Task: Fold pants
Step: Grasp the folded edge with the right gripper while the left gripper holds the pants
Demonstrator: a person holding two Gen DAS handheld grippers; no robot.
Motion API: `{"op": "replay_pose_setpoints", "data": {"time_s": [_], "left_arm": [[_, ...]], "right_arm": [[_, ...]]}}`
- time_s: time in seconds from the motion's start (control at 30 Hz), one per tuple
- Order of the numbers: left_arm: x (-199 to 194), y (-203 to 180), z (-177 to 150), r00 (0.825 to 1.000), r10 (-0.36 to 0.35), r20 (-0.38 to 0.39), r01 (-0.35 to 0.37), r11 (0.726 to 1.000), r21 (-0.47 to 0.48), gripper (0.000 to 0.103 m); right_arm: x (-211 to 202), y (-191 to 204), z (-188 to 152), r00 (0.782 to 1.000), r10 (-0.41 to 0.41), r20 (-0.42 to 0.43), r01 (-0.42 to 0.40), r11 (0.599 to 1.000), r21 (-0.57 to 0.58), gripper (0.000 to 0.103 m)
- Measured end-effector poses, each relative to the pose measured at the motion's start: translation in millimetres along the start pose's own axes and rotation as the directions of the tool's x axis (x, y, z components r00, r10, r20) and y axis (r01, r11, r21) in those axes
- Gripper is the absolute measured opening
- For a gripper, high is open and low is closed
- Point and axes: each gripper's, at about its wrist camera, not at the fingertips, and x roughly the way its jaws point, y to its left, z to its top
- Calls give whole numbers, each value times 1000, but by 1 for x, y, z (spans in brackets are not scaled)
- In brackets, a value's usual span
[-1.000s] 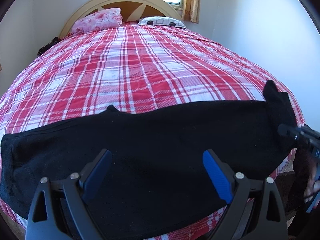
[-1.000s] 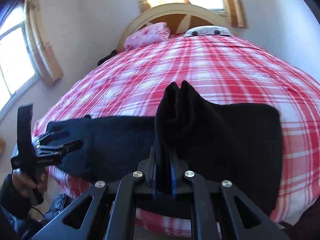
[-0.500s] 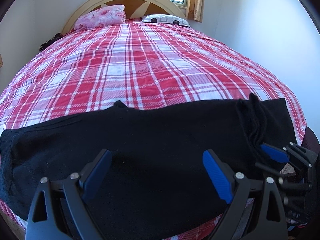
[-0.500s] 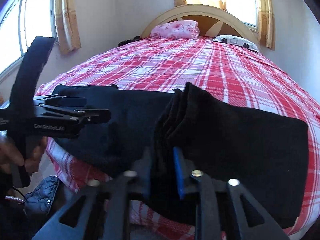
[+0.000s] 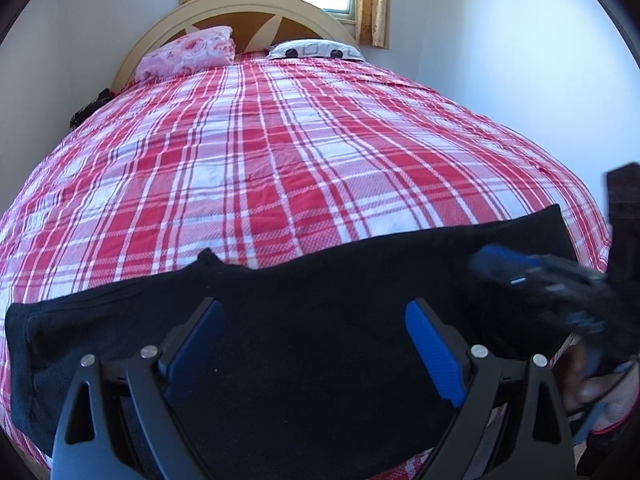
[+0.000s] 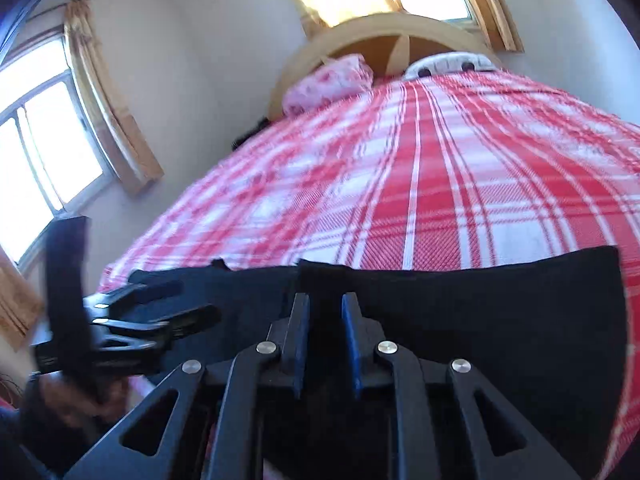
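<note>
Black pants (image 5: 312,332) lie flat across the near edge of the bed, folded lengthwise into a long strip; they also show in the right wrist view (image 6: 480,320). My left gripper (image 5: 316,344) is open and empty, hovering over the middle of the pants. My right gripper (image 6: 324,320) has its jaws a small gap apart with nothing between them, just above the pants' near edge. It shows blurred at the right of the left wrist view (image 5: 532,276). The left gripper appears at the left of the right wrist view (image 6: 160,316).
The bed carries a red and white plaid cover (image 5: 280,168). A pink floral pillow (image 5: 188,54) and a white patterned pillow (image 5: 316,50) lie at the wooden headboard (image 5: 240,8). Walls stand close on both sides, with a window (image 6: 44,152) on the left.
My right gripper let go of the pants fold it held; the raised bunch now lies flat. The right gripper has pulled back and tilted upward. My left gripper stayed open over the pants.
</note>
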Motion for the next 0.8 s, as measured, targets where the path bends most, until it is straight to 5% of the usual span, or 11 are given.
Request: {"op": "replay_pose_setpoints", "data": {"time_s": [0.2,0.3,0.37,0.47,0.57,0.8], "left_arm": [[-4,-5,2,1000,13,7,-13,1000,26,95],[-14,-15,12,998,-17,55,14,999,43,95],[-19,-24,20,996,-41,85,36,997,64,95],[-18,-40,29,991,-83,101,74,993,92,95],[-10,-66,33,987,-133,95,121,984,128,95],[12,-101,10,992,-123,28,114,972,206,95]], "right_arm": [[35,6,0,999,-46,-24,46,999,6,18],[20,-3,4,1000,17,-21,-16,999,48,18],[-14,-14,9,997,33,73,-39,995,86,18],[-62,-40,17,980,-99,171,81,991,105,18],[-82,-76,18,966,-217,140,197,970,144,18],[-54,-114,10,959,-280,46,271,952,143,18]]}}
